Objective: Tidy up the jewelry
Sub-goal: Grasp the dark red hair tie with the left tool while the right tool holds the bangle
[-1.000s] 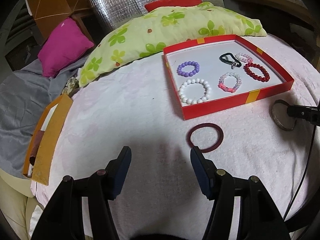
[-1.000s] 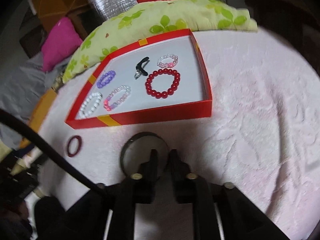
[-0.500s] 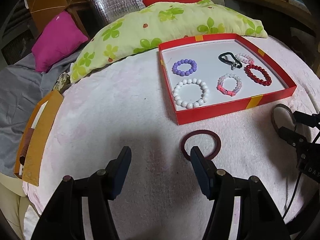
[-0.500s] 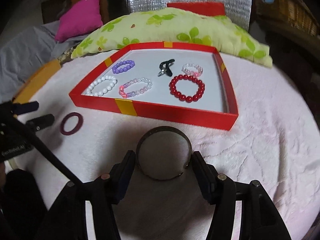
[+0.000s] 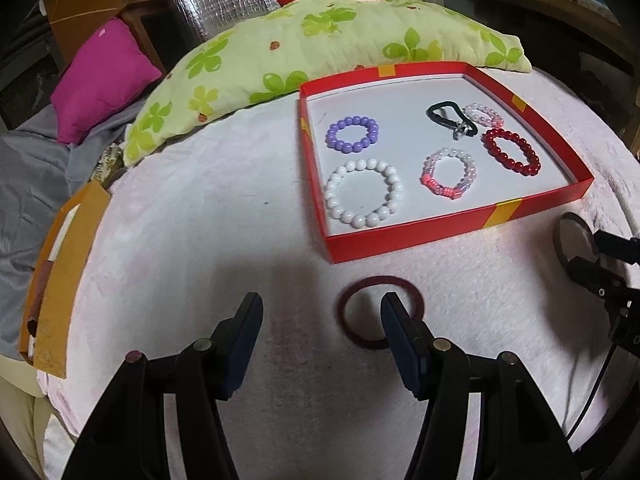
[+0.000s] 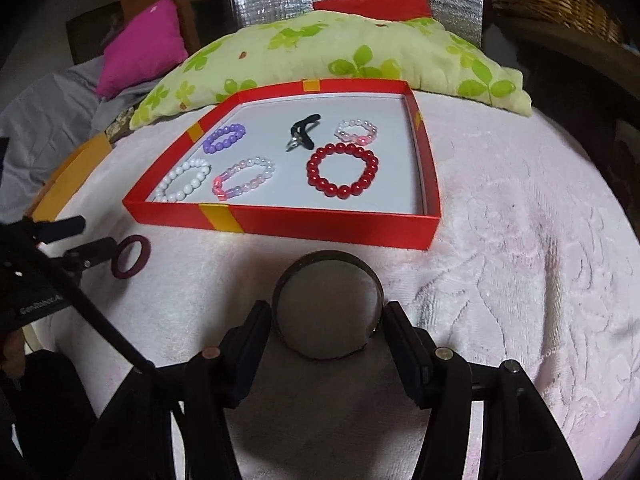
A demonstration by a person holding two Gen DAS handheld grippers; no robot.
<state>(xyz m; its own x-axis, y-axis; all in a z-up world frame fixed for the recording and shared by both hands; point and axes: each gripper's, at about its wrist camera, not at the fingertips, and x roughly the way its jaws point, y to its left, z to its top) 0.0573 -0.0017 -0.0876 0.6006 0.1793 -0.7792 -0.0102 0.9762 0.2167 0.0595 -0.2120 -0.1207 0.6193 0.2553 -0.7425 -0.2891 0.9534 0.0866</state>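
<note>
A red box (image 5: pixel 440 226) (image 6: pixel 320 222) with a white floor holds purple (image 5: pixel 352 135), white (image 5: pixel 363 193), pink (image 5: pixel 450 173), dark red (image 5: pixel 512 152) and pale pink (image 5: pixel 484 114) bead bracelets and a black clip (image 5: pixel 450 118). A maroon bangle (image 5: pixel 360 296) (image 6: pixel 130 257) lies on the pink cloth before the box. My left gripper (image 5: pixel 322 320) is open, its right finger over the bangle's inside. A wide dark metal bangle (image 6: pixel 328 270) (image 5: pixel 562 240) lies between the fingers of my open right gripper (image 6: pixel 326 322).
A green floral pillow (image 5: pixel 312 40) and a magenta cushion (image 5: pixel 104 80) lie behind the box. An orange box (image 5: pixel 60 276) sits at the left edge of the pink cloth (image 6: pixel 520 240). A wicker basket (image 6: pixel 560 4) stands far right.
My left gripper moved forward to the maroon bangle. My right gripper opened from shut and now straddles the metal bangle.
</note>
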